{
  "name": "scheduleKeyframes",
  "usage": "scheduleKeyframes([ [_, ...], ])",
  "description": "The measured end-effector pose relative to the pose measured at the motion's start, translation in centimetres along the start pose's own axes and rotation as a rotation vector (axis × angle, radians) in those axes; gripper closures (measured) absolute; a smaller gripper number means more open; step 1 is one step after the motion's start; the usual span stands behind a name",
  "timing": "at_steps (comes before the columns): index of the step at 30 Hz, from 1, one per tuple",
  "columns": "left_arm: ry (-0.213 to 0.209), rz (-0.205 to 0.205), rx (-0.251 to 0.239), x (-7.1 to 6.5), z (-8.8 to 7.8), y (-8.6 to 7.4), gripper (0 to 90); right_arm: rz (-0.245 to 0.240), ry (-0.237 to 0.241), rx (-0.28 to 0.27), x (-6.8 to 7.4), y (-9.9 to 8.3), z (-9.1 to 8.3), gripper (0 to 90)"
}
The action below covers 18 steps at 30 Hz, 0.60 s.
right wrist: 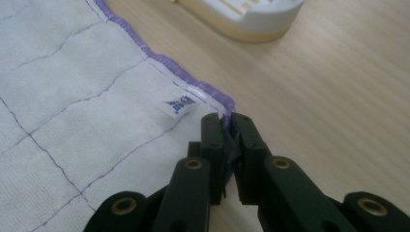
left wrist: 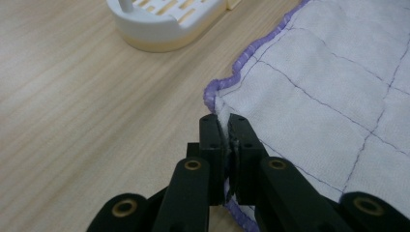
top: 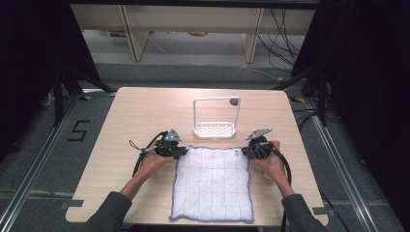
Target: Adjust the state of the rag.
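1. The left hand-held gripper was clenched on a pinch of the cloth at its far left corner, a thin fold of white fabric standing between the closed jaws.
2. The right hand-held gripper was clenched likewise on the far right corner, just beside the small label sewn by the purple hem.
3. From both grips the cloth ran back toward the person, lying flat on the tabletop, its near edge close to the tabletop's near edge. The held edge ran left to right between the two hand-held grippers.
4. Beyond that held edge, near but apart from it, stood the white rack with its upright frame, closer to the cloth's far edge than to anything else.
5. Judgement: with both far corners held and the free length lying nearward, the coming move would likely turn on carrying that edge toward the near edge for a fold, or lifting it toward the rack; both hands stood equally placed.
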State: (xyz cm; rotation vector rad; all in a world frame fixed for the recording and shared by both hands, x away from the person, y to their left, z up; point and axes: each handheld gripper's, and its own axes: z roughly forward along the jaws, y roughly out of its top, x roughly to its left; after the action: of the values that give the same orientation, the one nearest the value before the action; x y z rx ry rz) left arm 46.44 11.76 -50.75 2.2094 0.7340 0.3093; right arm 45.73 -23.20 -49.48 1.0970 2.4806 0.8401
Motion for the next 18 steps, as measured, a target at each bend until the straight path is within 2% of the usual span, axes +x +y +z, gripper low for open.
scheduleKeyframes([
  [2,0.004,0.003,-0.016,0.2,-0.3,0.3,85.7,0.013,0.001,-0.012,-0.2,0.4,-0.4,85.4],
  [3,0.003,0.010,-0.042,0.3,-0.8,0.6,85.7,-0.007,-0.004,-0.045,-0.5,0.7,-0.8,85.4],
  [4,0.011,0.003,-0.051,0.3,-1.1,0.8,85.7,0.008,-0.004,-0.044,-0.4,0.9,-1.1,85.5],
  [6,0.016,0.007,-0.061,0.3,-1.4,1.1,85.7,-0.001,-0.011,-0.066,-0.5,1.1,-1.4,85.5],
  [7,0.015,0.010,-0.079,0.4,-1.7,1.3,85.6,-0.002,-0.003,-0.082,-0.8,1.6,-2.4,85.5],
  [9,0.022,0.022,-0.090,0.4,-2.2,1.6,85.6,-0.004,-0.006,-0.094,-0.9,1.8,-2.7,85.5],
  [10,0.023,0.031,-0.106,0.3,-2.7,1.9,85.5,-0.001,-0.003,-0.133,-0.9,2.3,-3.6,85.5],
  [12,0.030,0.037,-0.110,0.4,-3.0,2.1,85.5,-0.003,0.001,-0.140,-0.8,2.5,-4.1,85.5],
  [13,0.032,0.038,-0.131,0.4,-3.7,2.2,85.5,-0.036,-0.009,-0.183,-0.6,2.9,-5.2,85.5],
  [15,0.039,0.034,-0.143,0.4,-4.2,2.3,85.6,-0.033,-0.004,-0.198,-0.4,2.9,-5.6,85.5],
  [16,0.041,0.024,-0.189,0.1,-5.1,2.5,85.5,-0.036,-0.003,-0.230,0.0,3.2,-6.8,85.5],
  [18,0.041,0.035,-0.212,-0.4,-6.1,2.7,85.6,-0.075,-0.006,-0.264,0.2,3.4,-7.6,85.4],
])
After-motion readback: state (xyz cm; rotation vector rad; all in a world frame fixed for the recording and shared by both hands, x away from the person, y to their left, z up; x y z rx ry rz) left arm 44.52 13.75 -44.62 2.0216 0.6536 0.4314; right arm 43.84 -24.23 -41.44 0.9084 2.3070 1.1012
